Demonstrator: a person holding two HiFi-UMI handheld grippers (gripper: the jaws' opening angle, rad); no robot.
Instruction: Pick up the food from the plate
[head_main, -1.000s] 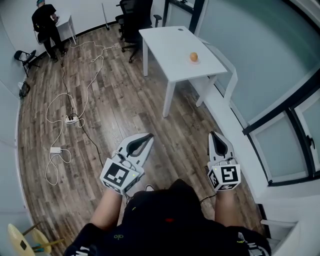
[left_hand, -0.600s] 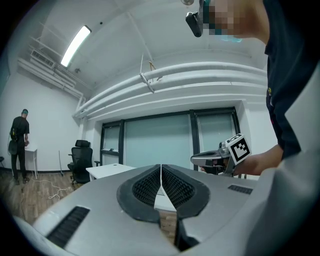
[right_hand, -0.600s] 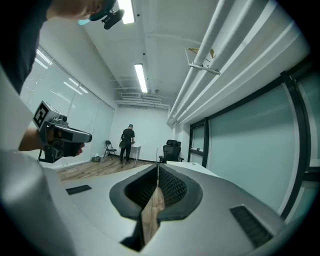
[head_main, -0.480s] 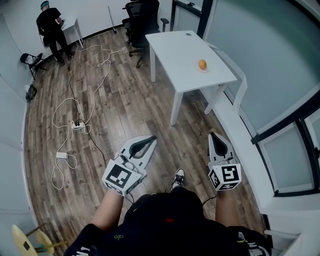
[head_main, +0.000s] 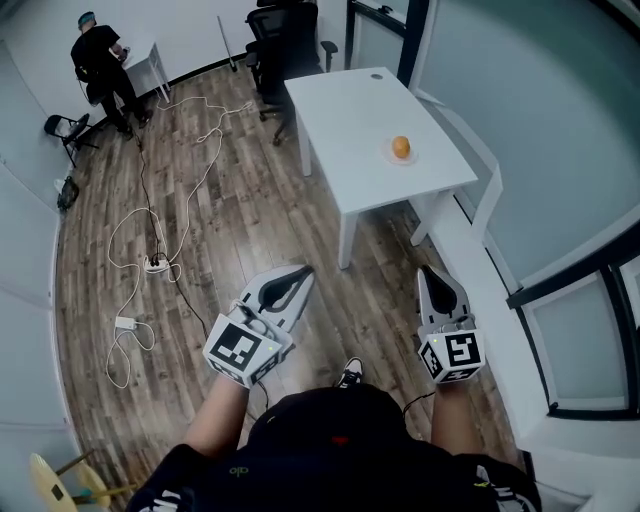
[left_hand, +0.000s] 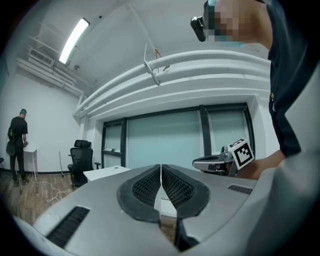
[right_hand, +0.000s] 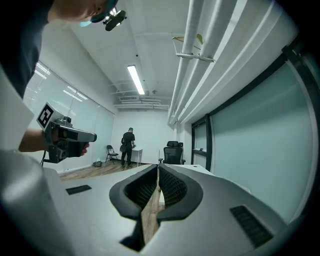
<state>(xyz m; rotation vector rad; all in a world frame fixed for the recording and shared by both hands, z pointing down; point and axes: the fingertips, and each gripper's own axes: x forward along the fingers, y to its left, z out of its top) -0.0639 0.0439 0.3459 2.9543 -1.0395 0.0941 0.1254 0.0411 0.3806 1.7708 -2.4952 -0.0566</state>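
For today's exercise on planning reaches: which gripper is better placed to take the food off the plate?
Right, probably: the orange food lies almost straight ahead of the right gripper; the left gripper is offset sideways. Both are shut and empty.

Bare floor (head_main: 300, 235) ahead to white table (head_main: 345, 115); top open around plate (head_main: 391, 158) (cables (head_main: 155, 264) well left, chairs (head_main: 285, 35) seemingly behind).

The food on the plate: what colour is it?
The food is orange, best seen in the head view.

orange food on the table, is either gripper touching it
No, the orange food sits on its plate on the white table, well ahead of the left gripper and right gripper.
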